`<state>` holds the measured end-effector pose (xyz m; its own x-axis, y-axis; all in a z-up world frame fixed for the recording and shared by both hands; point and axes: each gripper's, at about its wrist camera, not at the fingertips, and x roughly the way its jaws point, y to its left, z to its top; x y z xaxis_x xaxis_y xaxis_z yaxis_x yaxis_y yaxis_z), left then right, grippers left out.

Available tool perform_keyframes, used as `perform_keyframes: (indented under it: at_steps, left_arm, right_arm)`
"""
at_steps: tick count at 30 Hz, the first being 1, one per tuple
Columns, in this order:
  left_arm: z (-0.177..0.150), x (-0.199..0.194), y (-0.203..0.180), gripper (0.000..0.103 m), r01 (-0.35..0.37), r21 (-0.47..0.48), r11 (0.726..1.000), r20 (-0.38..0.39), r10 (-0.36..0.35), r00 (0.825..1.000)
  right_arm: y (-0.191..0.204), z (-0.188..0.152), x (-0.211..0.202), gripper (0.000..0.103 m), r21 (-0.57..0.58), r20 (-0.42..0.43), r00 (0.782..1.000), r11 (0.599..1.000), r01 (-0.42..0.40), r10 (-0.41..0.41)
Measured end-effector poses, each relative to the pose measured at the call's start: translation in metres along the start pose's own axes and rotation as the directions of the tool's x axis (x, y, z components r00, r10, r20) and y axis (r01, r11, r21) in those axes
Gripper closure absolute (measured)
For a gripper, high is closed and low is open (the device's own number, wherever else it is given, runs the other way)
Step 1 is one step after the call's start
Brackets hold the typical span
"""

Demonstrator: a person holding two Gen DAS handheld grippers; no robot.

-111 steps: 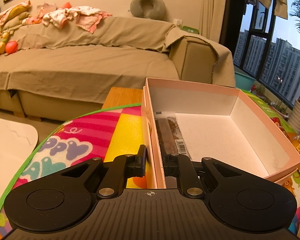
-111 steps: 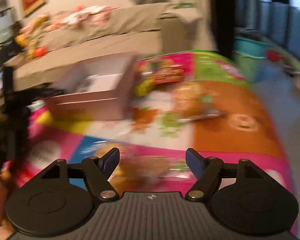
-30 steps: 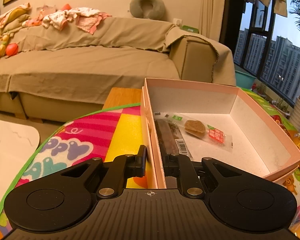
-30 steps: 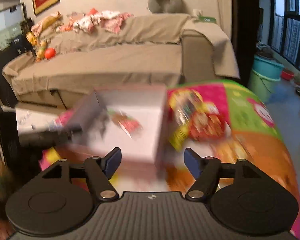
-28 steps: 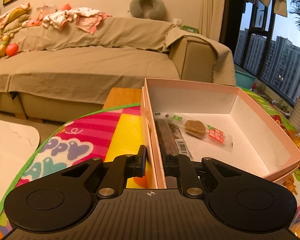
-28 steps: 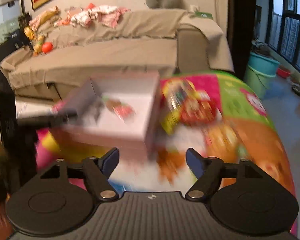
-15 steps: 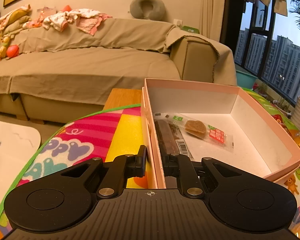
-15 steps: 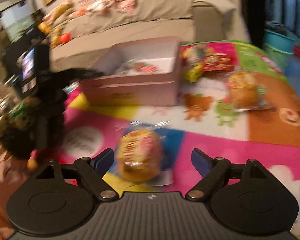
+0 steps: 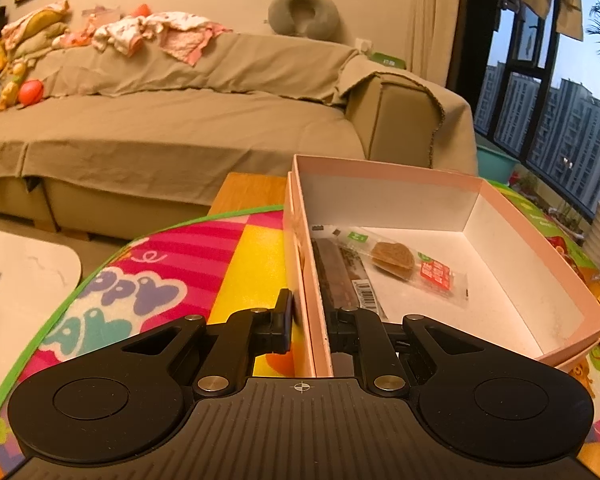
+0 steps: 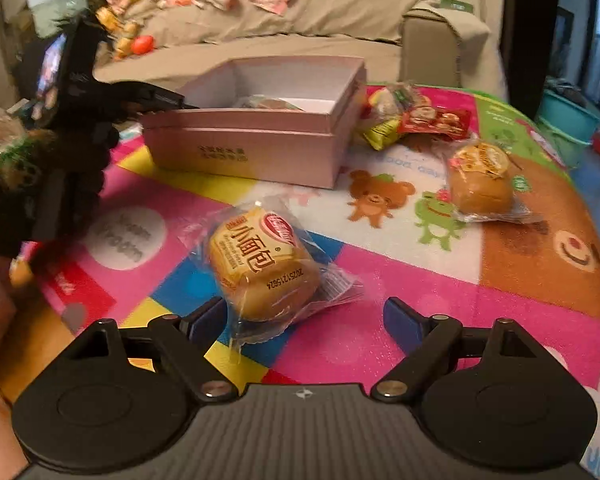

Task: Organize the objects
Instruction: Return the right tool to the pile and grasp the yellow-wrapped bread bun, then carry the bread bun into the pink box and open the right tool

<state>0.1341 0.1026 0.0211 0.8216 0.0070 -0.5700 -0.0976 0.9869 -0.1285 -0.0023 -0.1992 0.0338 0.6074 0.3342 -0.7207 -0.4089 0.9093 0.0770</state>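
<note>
So far only two packets, a dark bar (image 9: pixel 334 276) and a biscuit (image 9: pixel 396 261), lie in the pink box (image 9: pixel 548 264), whose near wall the left gripper (image 9: pixel 309 318) pinches; the right gripper (image 10: pixel 302 320) gapes, empty, around a bun (image 10: pixel 260 264) on the mat (image 10: pixel 400 304); another bun (image 10: pixel 480 184) and snack bags (image 10: pixel 416 116) are left outside.

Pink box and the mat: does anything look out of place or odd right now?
Nothing looks spilled or damaged. The pink box sits flat, its wall clamped by the left gripper. Still outside it on the mat: two wrapped buns and a snack-packet pile.
</note>
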Motion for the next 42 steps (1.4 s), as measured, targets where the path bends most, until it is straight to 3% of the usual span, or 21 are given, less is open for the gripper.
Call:
perform_keyframes:
  at_steps: [6, 14, 16, 18, 23, 26, 29, 33, 39, 42]
  left_arm:
    - [0.002, -0.001, -0.007, 0.09, -0.032, 0.021, 0.999, -0.029, 0.033, 0.999]
    - [0.002, 0.001, -0.009, 0.09, -0.04, 0.034, 0.999, -0.044, 0.042, 0.998]
    - [0.002, 0.004, -0.008, 0.09, -0.04, 0.034, 0.999, -0.05, 0.042, 0.998]
    - [0.002, 0.005, -0.009, 0.09, -0.041, 0.032, 0.999, -0.048, 0.043, 0.998]
    - [0.001, 0.004, -0.009, 0.09, -0.042, 0.031, 0.999, -0.047, 0.043, 0.998]
    - [0.0, 0.003, -0.009, 0.09, -0.044, 0.024, 0.999, -0.045, 0.045, 0.998]
    - [0.0, 0.002, -0.011, 0.09, -0.052, 0.02, 0.998, -0.046, 0.053, 0.998]
    - [-0.001, -0.001, -0.014, 0.09, -0.07, 0.016, 0.997, -0.037, 0.071, 0.997]
    - [-0.005, -0.007, -0.019, 0.09, -0.085, 0.012, 0.996, -0.017, 0.085, 0.996]
    - [-0.003, -0.006, -0.02, 0.09, -0.084, 0.018, 0.996, -0.024, 0.085, 0.996]
  right_arm:
    - [0.0, 0.011, 0.005, 0.017, -0.063, 0.029, 0.999, 0.997, -0.035, 0.037]
    - [0.016, 0.031, 0.018, 0.016, -0.265, 0.061, 0.998, 0.964, -0.012, 0.029]
    - [0.016, 0.036, 0.014, 0.011, -0.274, 0.069, 0.997, 0.961, -0.025, 0.046]
    - [0.016, 0.038, 0.011, 0.0, -0.276, 0.071, 0.994, 0.96, -0.056, 0.079]
    - [0.025, 0.041, 0.022, 0.0, -0.328, 0.047, 0.994, 0.941, -0.082, 0.103]
    - [0.022, 0.05, 0.037, 0.0, -0.296, 0.029, 0.992, 0.949, -0.108, 0.122]
    - [0.016, 0.058, 0.051, 0.008, -0.235, 0.0, 0.991, 0.963, -0.131, 0.135]
    - [0.024, 0.054, 0.046, 0.044, -0.24, -0.022, 0.989, 0.96, -0.147, 0.146]
    - [0.025, 0.048, 0.002, 0.05, -0.226, 0.028, 0.987, 0.963, -0.146, 0.156]
    - [0.019, 0.066, -0.028, 0.05, -0.183, 0.101, 0.976, 0.968, -0.17, 0.191]
